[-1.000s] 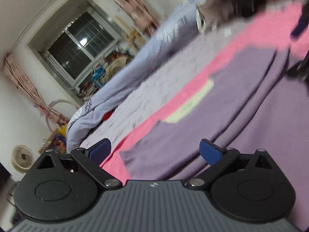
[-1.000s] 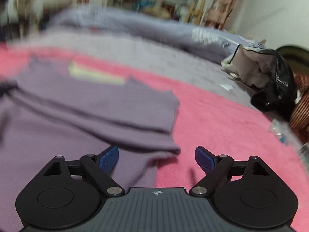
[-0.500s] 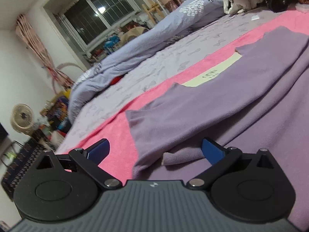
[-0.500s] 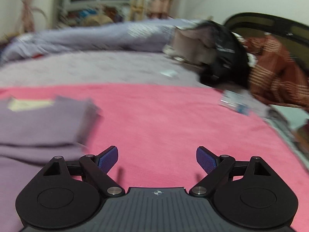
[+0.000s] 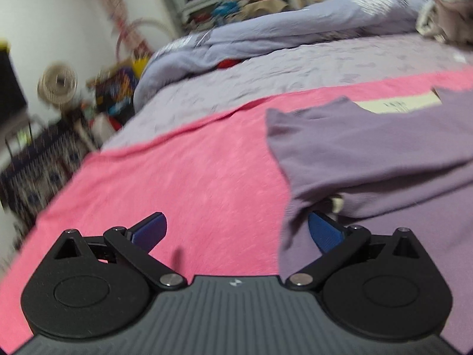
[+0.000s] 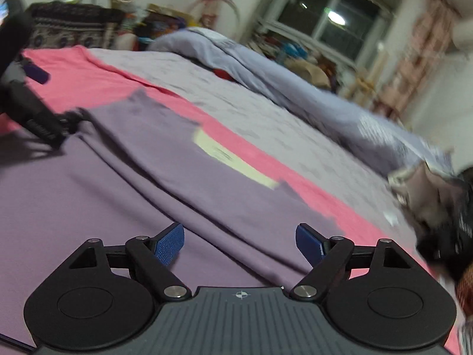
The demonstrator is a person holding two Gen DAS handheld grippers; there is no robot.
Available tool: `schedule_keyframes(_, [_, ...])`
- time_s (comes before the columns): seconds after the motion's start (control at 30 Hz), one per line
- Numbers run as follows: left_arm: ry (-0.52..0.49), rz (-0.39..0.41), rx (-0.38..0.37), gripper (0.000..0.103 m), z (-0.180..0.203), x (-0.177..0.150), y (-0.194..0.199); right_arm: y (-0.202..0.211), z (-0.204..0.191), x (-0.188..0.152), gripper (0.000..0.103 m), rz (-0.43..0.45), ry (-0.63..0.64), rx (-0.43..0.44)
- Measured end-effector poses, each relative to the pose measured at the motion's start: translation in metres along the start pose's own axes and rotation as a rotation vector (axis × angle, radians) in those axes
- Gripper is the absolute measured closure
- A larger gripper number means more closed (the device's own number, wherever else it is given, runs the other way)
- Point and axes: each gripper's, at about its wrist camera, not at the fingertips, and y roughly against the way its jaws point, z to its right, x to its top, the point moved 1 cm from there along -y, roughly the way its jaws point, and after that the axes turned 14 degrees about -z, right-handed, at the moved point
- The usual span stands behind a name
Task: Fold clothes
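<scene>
Both cameras have swung leftward; the soft purple knit garment (image 5: 369, 148) lies partly folded on the pink blanket (image 5: 177, 177), left gripper (image 5: 236, 230) and right gripper (image 6: 239, 242) spread, empty.

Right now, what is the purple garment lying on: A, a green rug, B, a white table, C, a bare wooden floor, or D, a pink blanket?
D: the purple garment is spread flat on the pink blanket, which shows along its edge in both wrist views.
</scene>
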Motion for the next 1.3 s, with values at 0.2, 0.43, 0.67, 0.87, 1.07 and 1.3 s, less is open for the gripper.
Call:
schedule_keyframes(0.2, [0.135,-0.041,-0.096,0.0,-0.029,-0.008,-0.005,-0.023,0.025,0.009,0.015,-0.073,-0.152,-0.024])
schedule_keyframes(0.43, [0.104,-0.059,-0.104,0.0,-0.042,-0.008,-0.006,-0.043,0.104,-0.035,0.004,-0.252,-0.488,-0.009])
schedule_keyframes(0.67, [-0.228,0.069,0.042,0.005,-0.036,-0.064,0.071,0.071,0.103,-0.114,0.008,-0.168,-0.472,-0.023])
schedule_keyframes(0.87, [-0.278,0.173,-0.037,0.002,-0.05,-0.141,0.165,0.166,0.062,-0.176,0.004,-0.121,-0.37,-0.061])
schedule_keyframes(1.07, [-0.358,0.221,-0.084,0.0,-0.04,-0.222,0.233,0.206,-0.005,-0.212,0.002,-0.138,-0.201,-0.022])
schedule_keyframes(1.3, [-0.454,0.207,-0.104,0.0,-0.006,-0.257,0.247,0.194,-0.05,-0.209,0.001,-0.197,0.001,-0.246])
